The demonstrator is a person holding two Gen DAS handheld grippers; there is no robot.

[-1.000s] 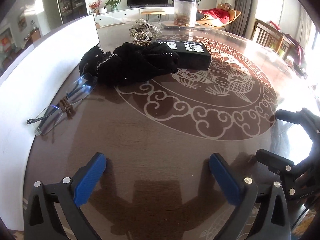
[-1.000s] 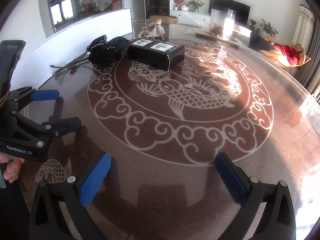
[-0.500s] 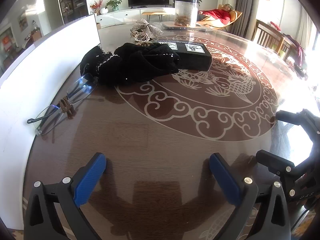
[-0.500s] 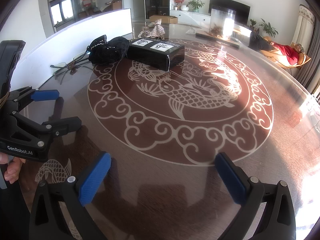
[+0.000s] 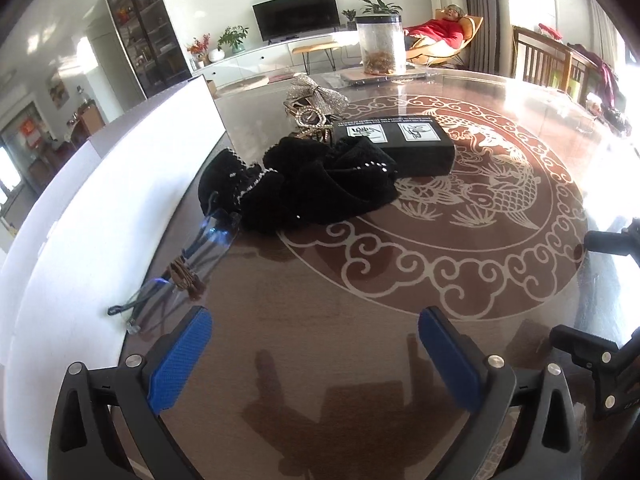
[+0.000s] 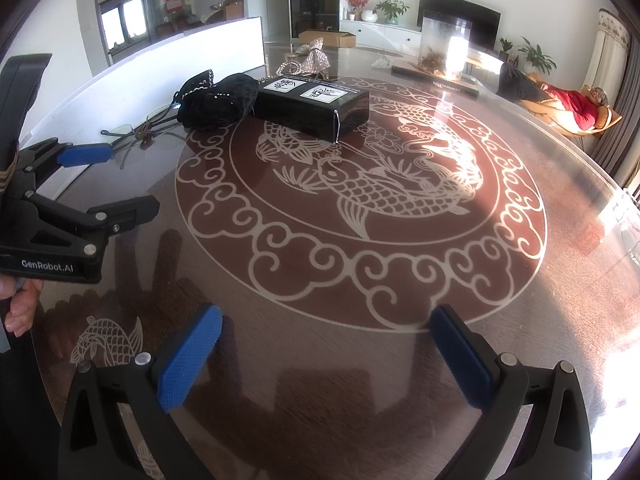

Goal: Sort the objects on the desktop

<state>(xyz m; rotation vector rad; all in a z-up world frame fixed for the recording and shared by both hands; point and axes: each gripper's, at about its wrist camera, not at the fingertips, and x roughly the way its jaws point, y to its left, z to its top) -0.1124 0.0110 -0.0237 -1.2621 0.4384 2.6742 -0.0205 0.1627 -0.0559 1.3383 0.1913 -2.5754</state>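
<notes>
A black pouch (image 5: 316, 184) lies on the round brown table (image 5: 320, 320), with a black box (image 5: 400, 144) right behind it. Rimless glasses (image 5: 188, 272) with a brown hair tie lie left, by the white wall. A sparkly silver bow and jewellery (image 5: 316, 104) sit farther back. My left gripper (image 5: 316, 344) is open and empty, near the table's front, short of the glasses. My right gripper (image 6: 324, 344) is open and empty, over the front of the table. The box (image 6: 312, 106), pouch (image 6: 218, 100) and glasses (image 6: 132, 130) show far left in the right wrist view.
A white panel (image 5: 100, 208) runs along the table's left side. A clear jar on a tray (image 5: 380, 46) stands at the far edge. The left gripper (image 6: 108, 184) shows at left in the right wrist view. Chairs and a seated person are beyond the table.
The left gripper has moved slightly forward toward the pouch and glasses. The right gripper has hardly moved. Both stay open.
</notes>
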